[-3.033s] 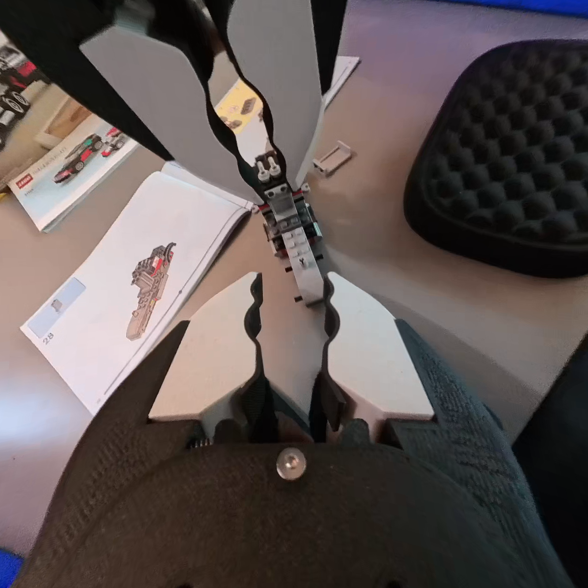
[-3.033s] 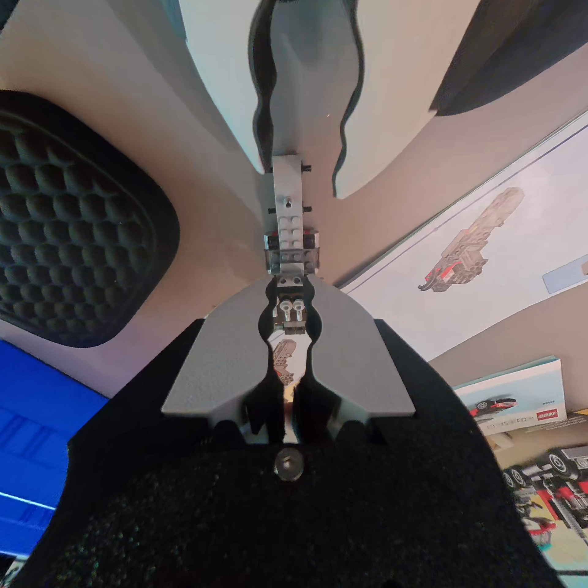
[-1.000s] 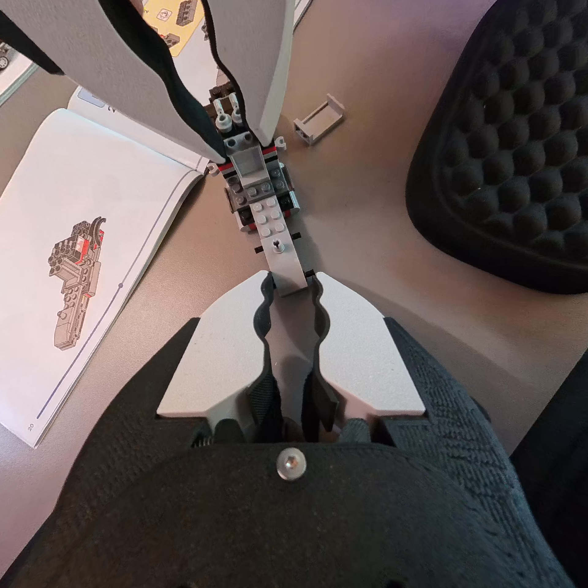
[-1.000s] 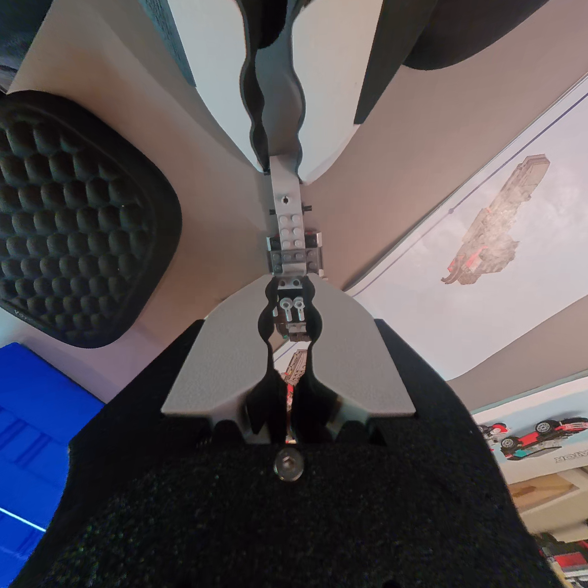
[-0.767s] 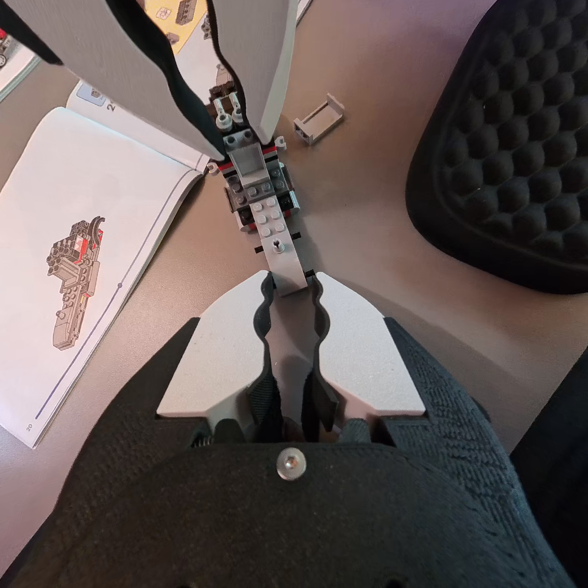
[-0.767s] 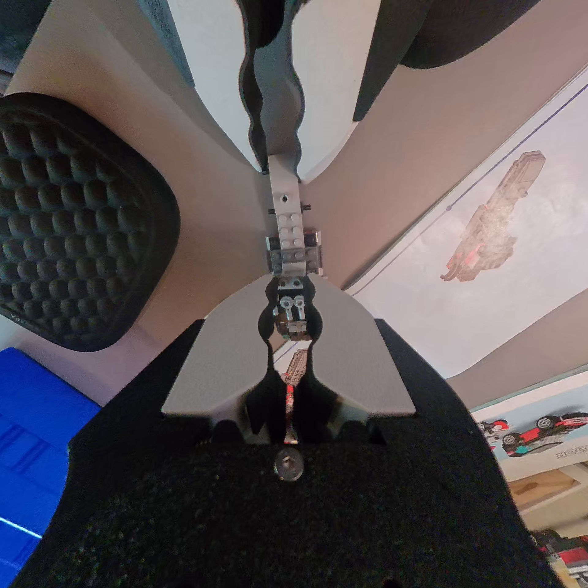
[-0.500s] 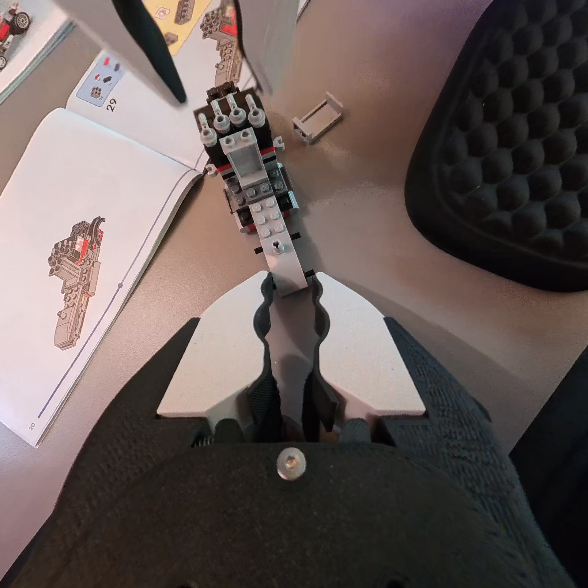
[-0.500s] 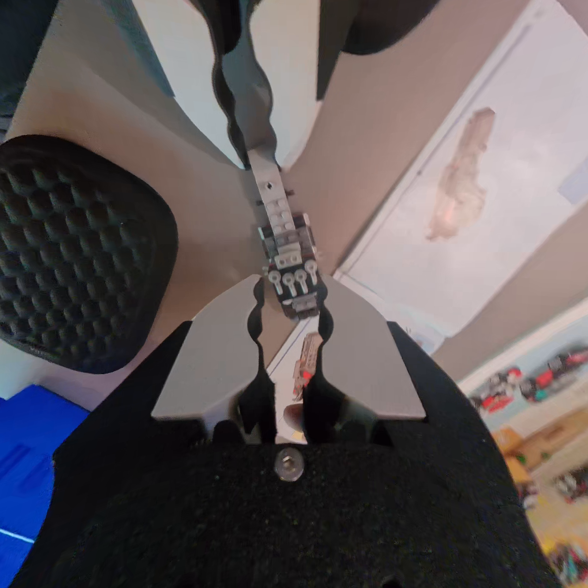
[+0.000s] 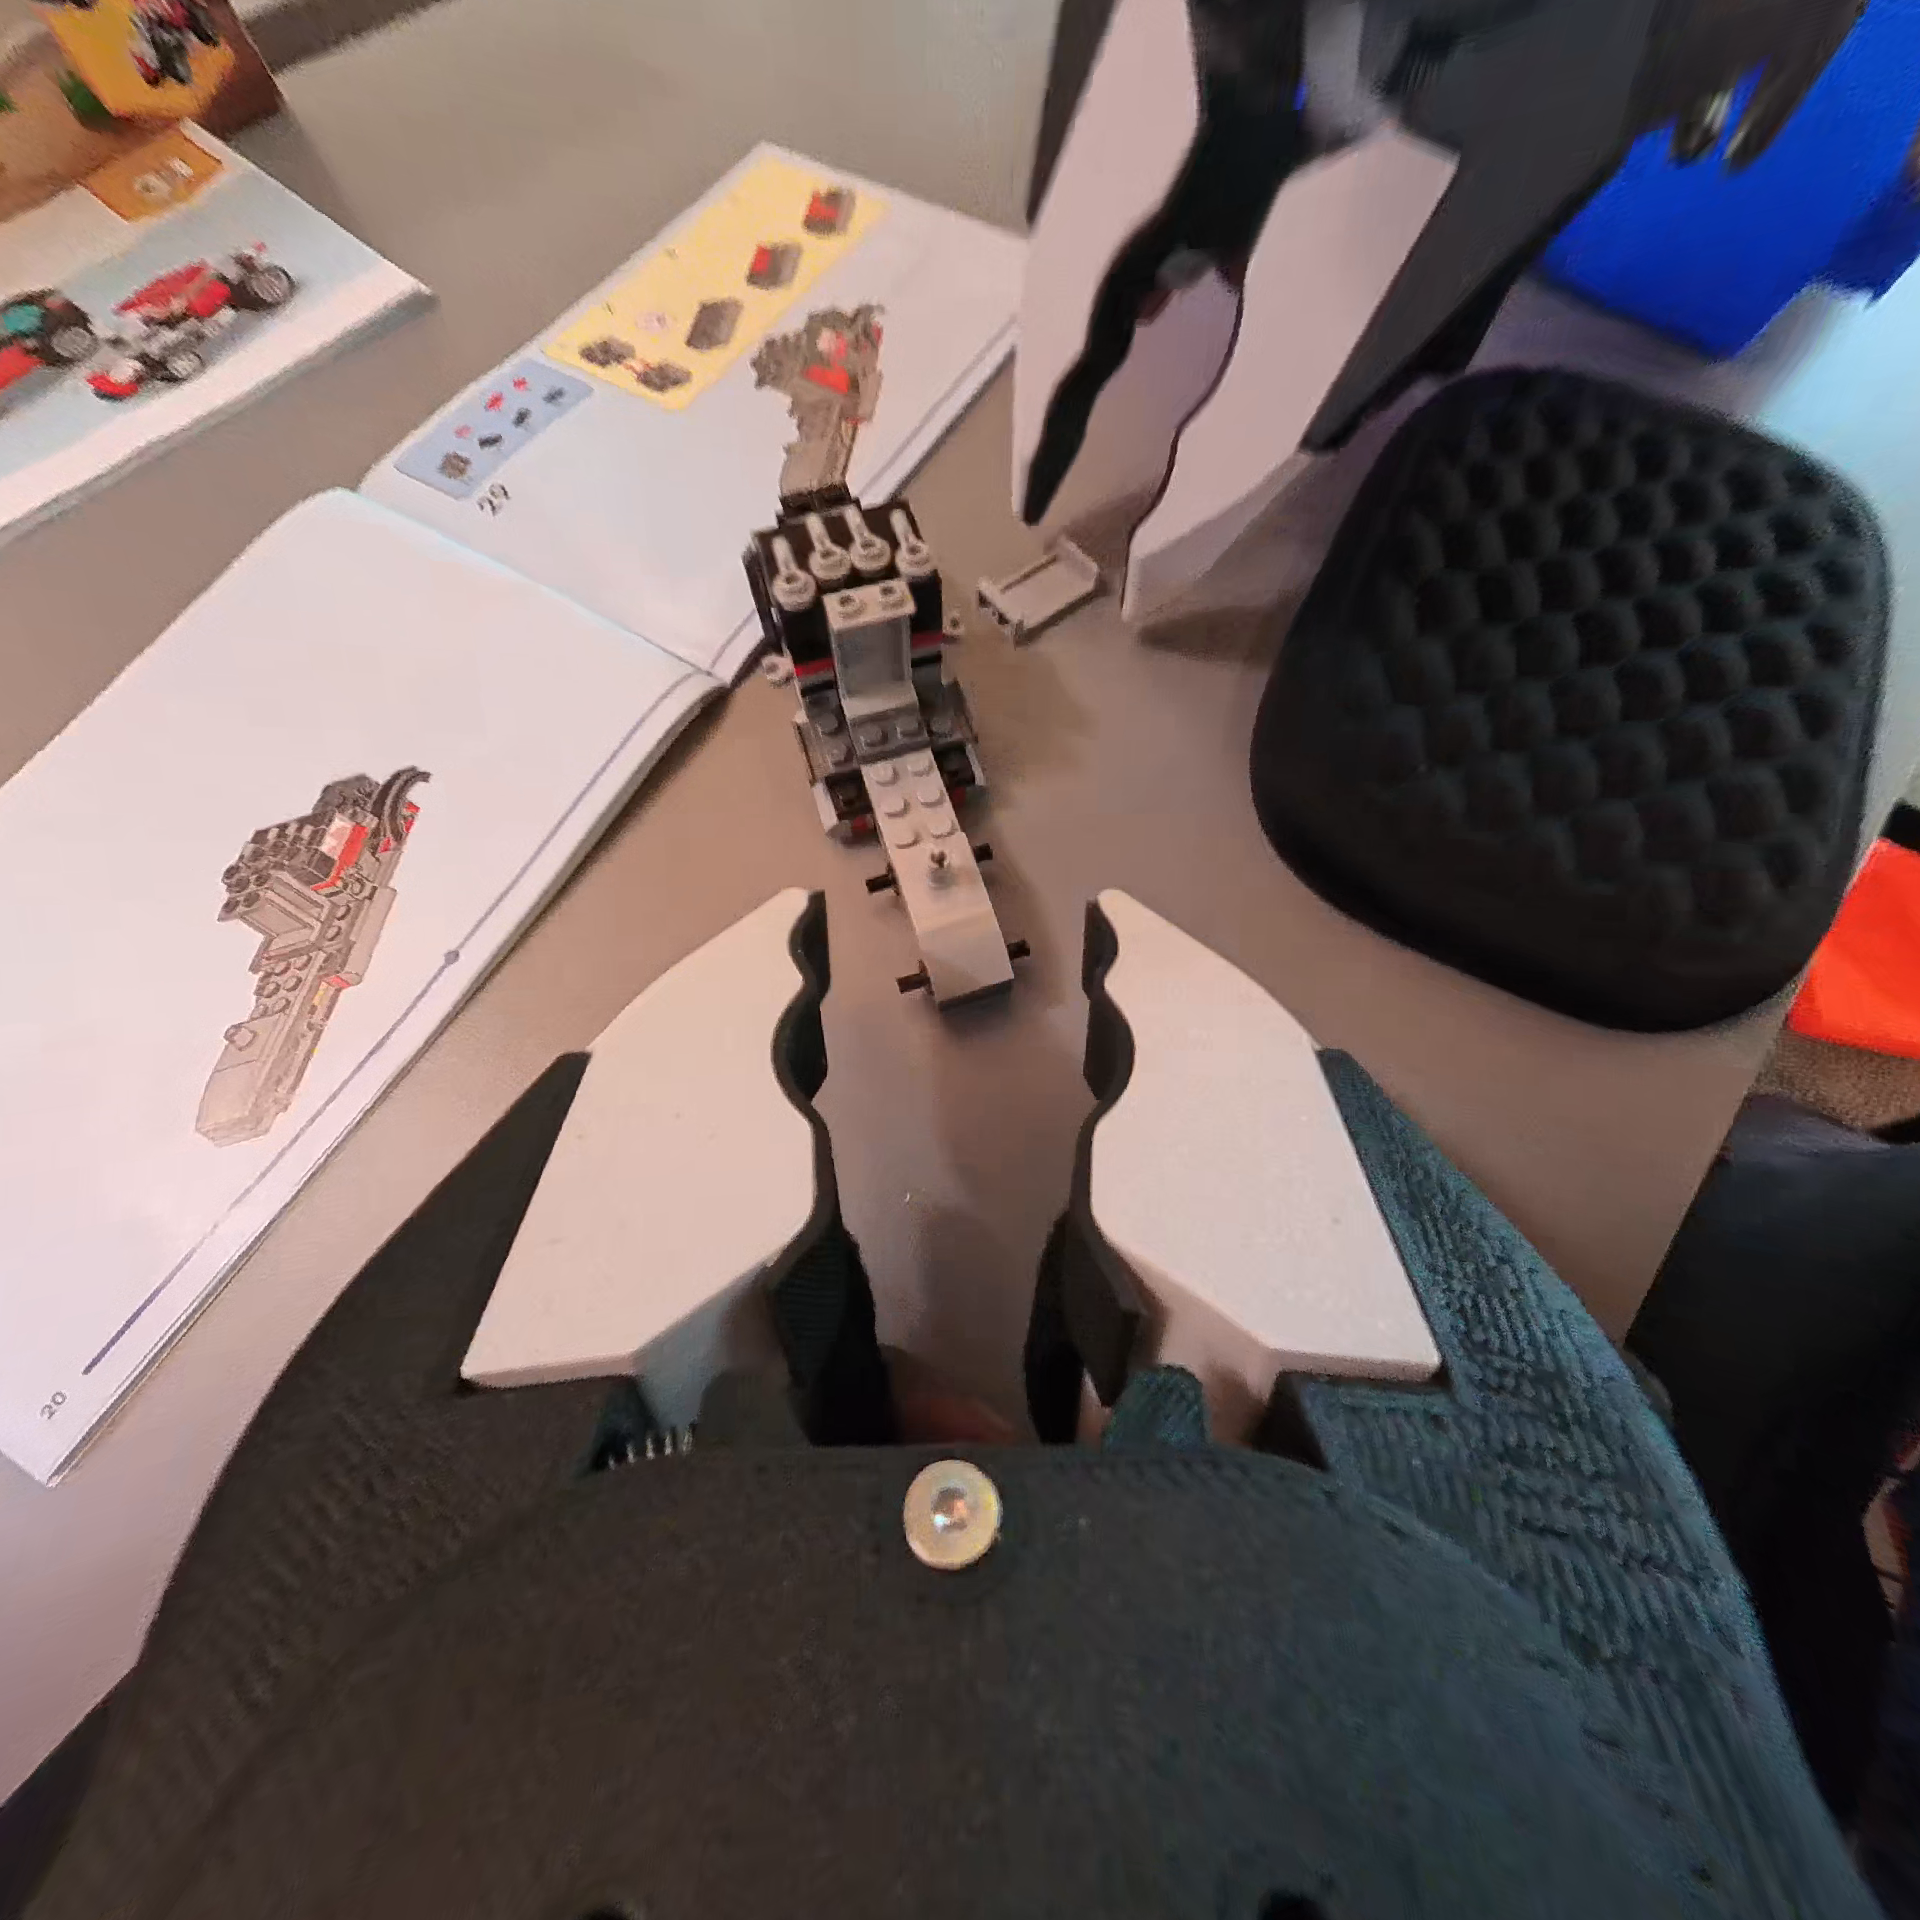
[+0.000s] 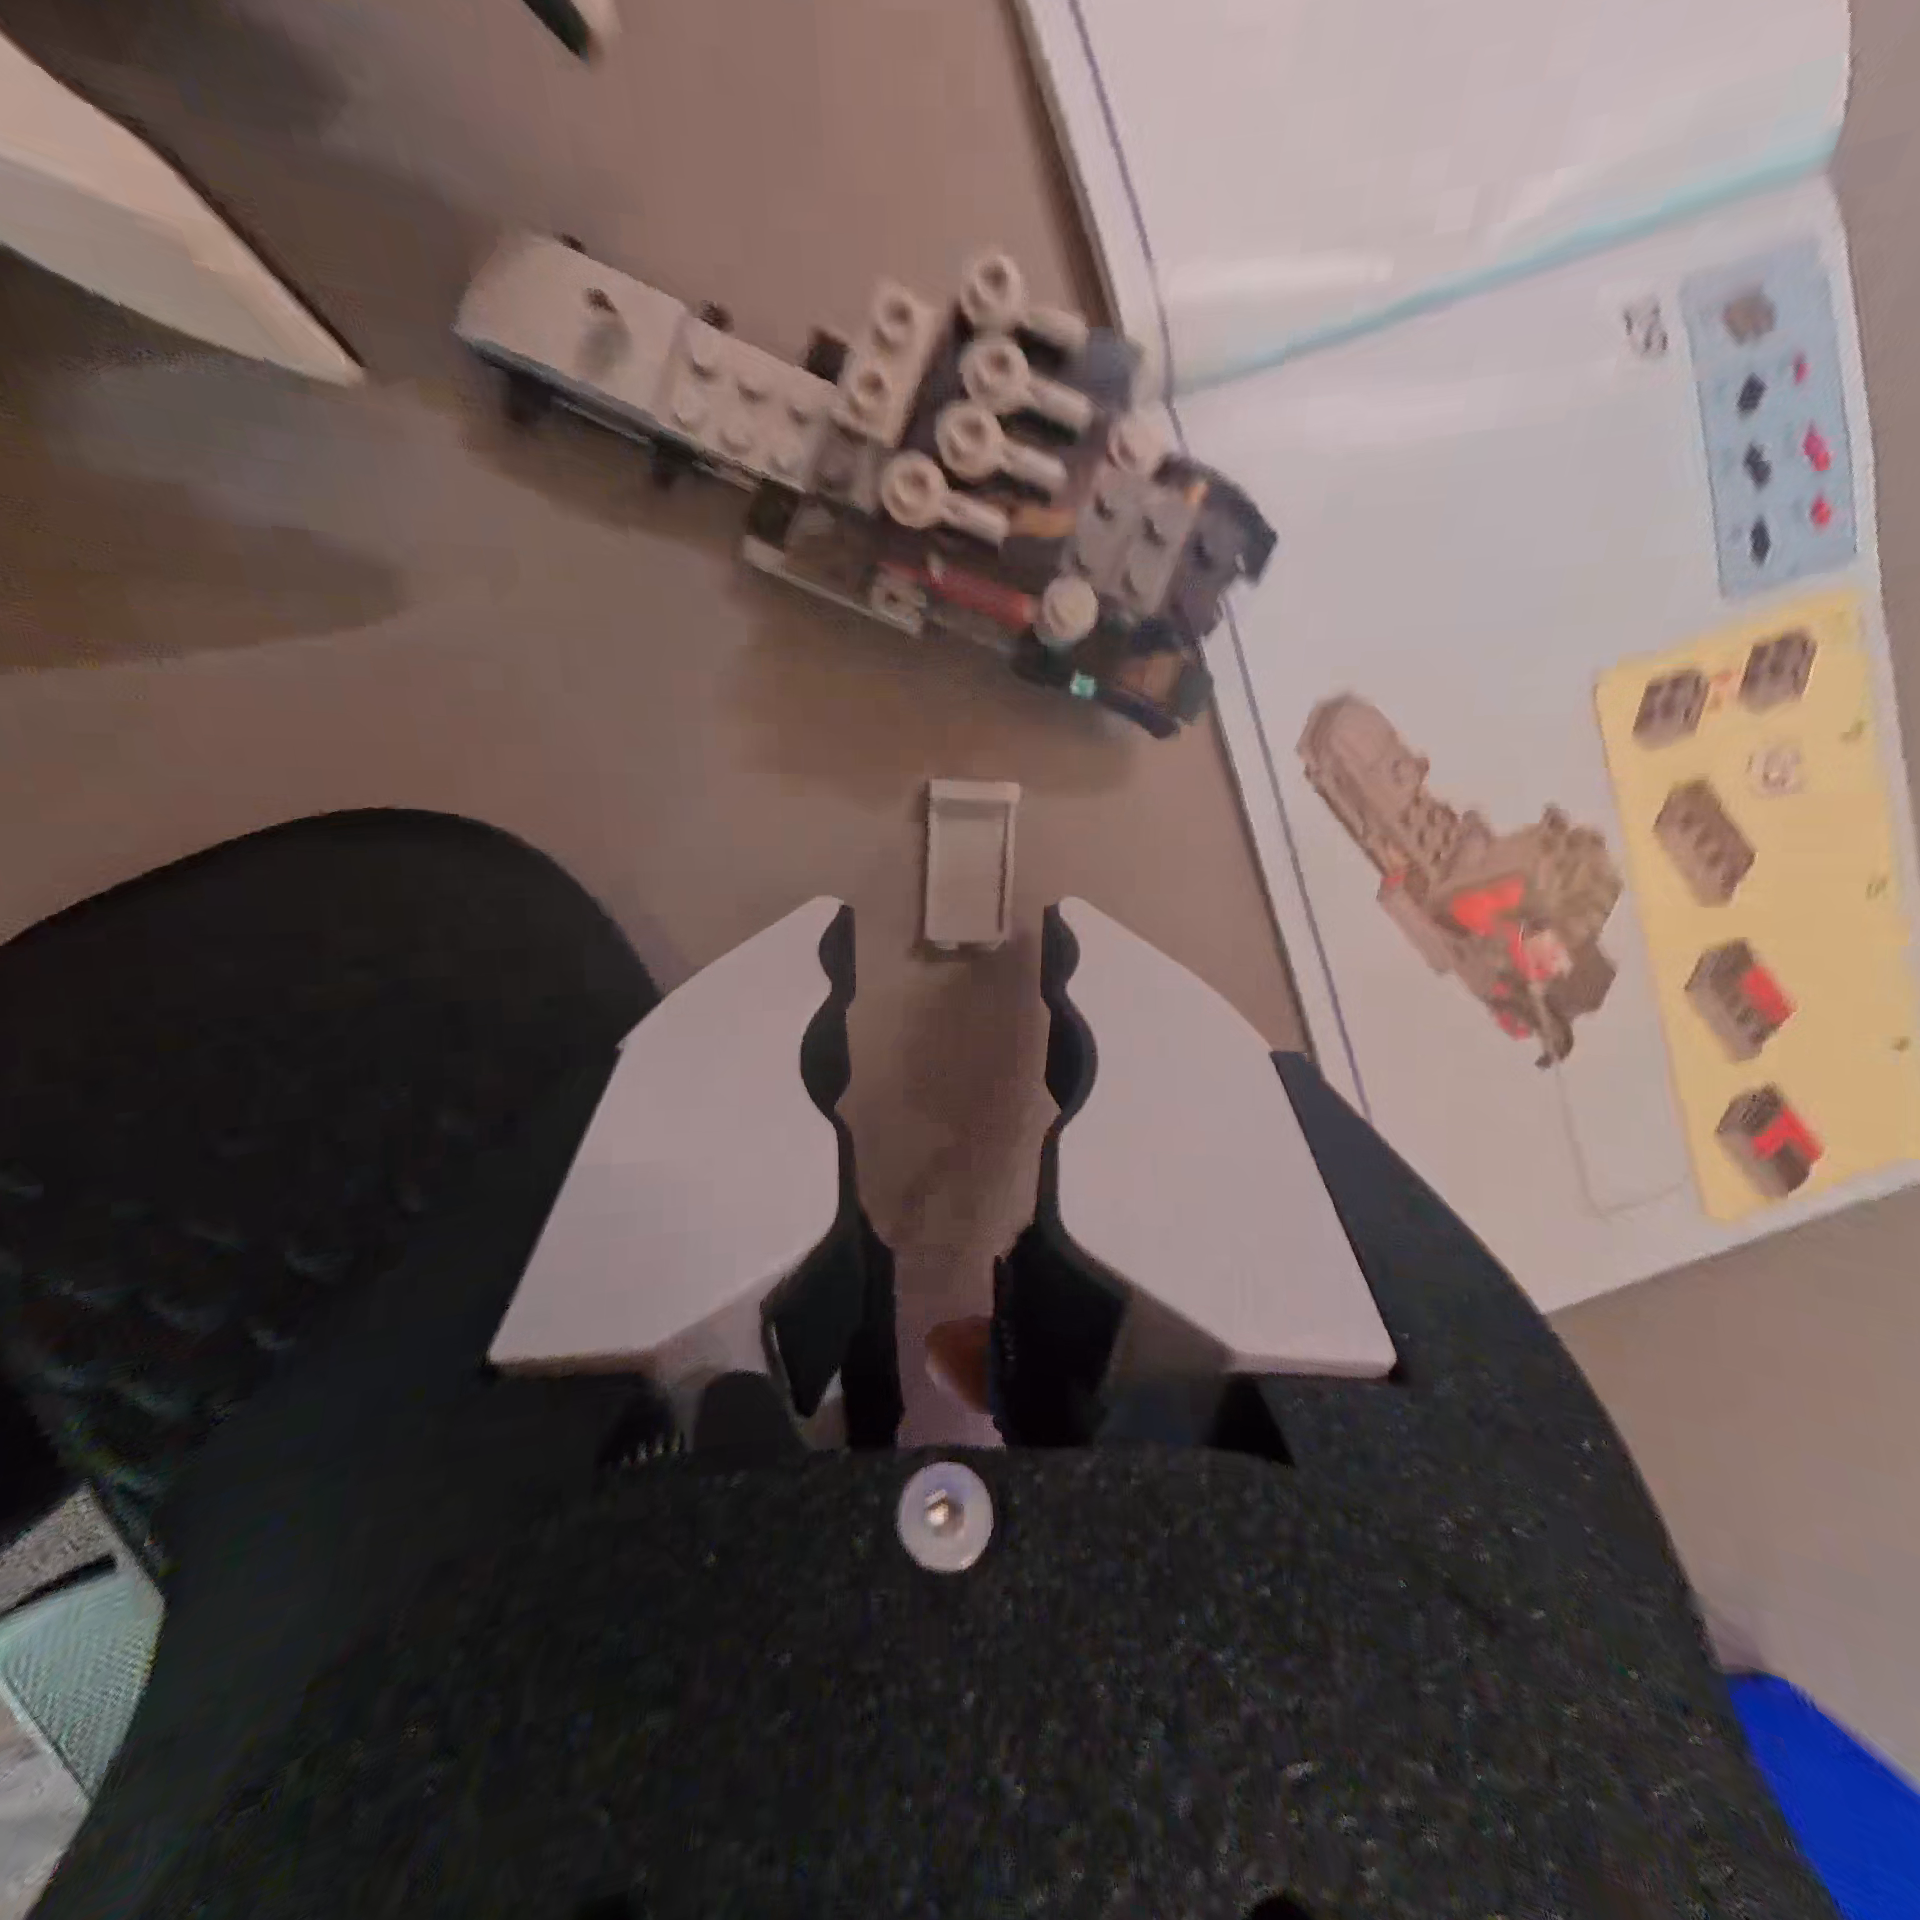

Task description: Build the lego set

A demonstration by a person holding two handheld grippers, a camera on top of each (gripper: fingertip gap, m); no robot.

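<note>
Loose piece (image 10: 968,879): small grey frame lying flat on the table (image 9: 1091,1091), just ahead of my right gripper (image 10: 948,920); I judge it light, stiff, best pinched across its long sides.
Model (image 9: 878,717): beside the piece, free-standing, likely fragile.
Right gripper: fingers apart, empty.
Left gripper (image 9: 951,925): wide, empty.
Booklet (image 9: 343,790): open alongside.

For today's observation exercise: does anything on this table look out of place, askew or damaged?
Only one thing stands out: a small loose grey brick lies apart from the half-built grey-and-black model, unattached, on the table just ahead of the open right gripper. Nothing looks spilled or broken.
</note>
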